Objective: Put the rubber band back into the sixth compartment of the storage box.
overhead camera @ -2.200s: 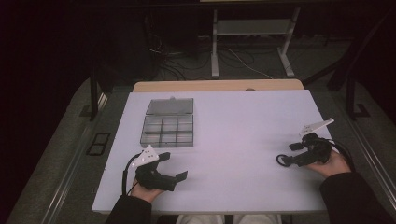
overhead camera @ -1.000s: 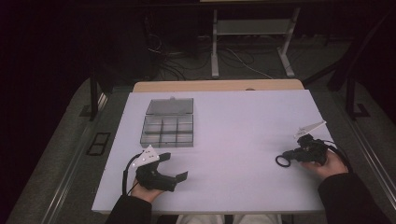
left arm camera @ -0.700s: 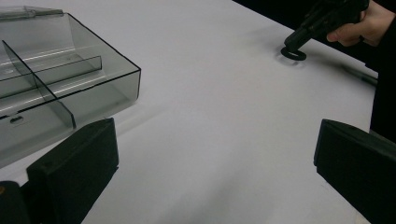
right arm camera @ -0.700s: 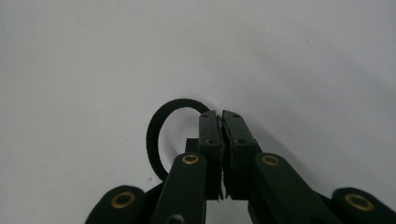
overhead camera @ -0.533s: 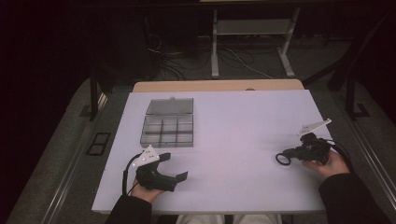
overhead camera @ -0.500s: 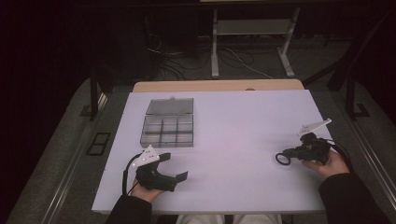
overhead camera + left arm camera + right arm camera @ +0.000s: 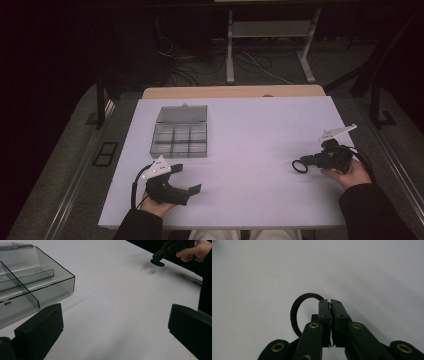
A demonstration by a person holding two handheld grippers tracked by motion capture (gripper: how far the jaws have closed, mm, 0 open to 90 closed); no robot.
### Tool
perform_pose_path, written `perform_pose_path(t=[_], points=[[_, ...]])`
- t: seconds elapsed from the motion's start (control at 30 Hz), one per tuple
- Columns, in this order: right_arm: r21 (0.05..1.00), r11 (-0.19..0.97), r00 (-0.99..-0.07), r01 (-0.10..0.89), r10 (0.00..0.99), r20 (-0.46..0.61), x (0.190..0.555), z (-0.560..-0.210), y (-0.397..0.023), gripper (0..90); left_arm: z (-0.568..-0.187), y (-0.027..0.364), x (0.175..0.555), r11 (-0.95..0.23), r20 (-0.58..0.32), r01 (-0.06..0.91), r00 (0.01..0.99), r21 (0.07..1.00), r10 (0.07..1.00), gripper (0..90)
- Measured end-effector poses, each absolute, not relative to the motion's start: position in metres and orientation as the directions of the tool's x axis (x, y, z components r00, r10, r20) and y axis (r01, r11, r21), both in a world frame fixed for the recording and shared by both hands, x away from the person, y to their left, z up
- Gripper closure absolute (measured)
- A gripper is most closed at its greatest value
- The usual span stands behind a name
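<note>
right tool point(image 7: 330, 302) clamped on black ring point(image 7: 298, 312) low over right tabletop point(image 7: 250, 130); left tool point(image 7: 182, 180) wide, empty | ring likely light, thin, flexible; pinch its band edge

From above I see the white table point(image 7: 250, 130) with a clear compartment box point(image 7: 181, 134), lid open, toward its far left corner. My left gripper point(image 7: 186, 181) lies near the front left edge, jaws spread apart. My right gripper point(image 7: 304, 163), by the right edge, pinches a black ring point(image 7: 299, 166) that sits against the tabletop.
</note>
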State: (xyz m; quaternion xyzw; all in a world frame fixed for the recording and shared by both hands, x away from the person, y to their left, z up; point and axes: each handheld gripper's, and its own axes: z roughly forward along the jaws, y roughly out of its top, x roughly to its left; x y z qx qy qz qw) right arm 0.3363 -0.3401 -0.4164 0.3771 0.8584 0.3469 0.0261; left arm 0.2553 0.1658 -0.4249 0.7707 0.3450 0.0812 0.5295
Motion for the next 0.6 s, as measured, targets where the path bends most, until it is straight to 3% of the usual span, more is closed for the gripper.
perform_pose_path(t=[0.6], points=[[0.637,0.518,-0.764,0.571,0.618,0.183,0.343,-0.39,-0.316,85.7,-0.425,0.166,0.255,-0.205,-0.24,0.447,0.75,0.871,0.616,0.0]])
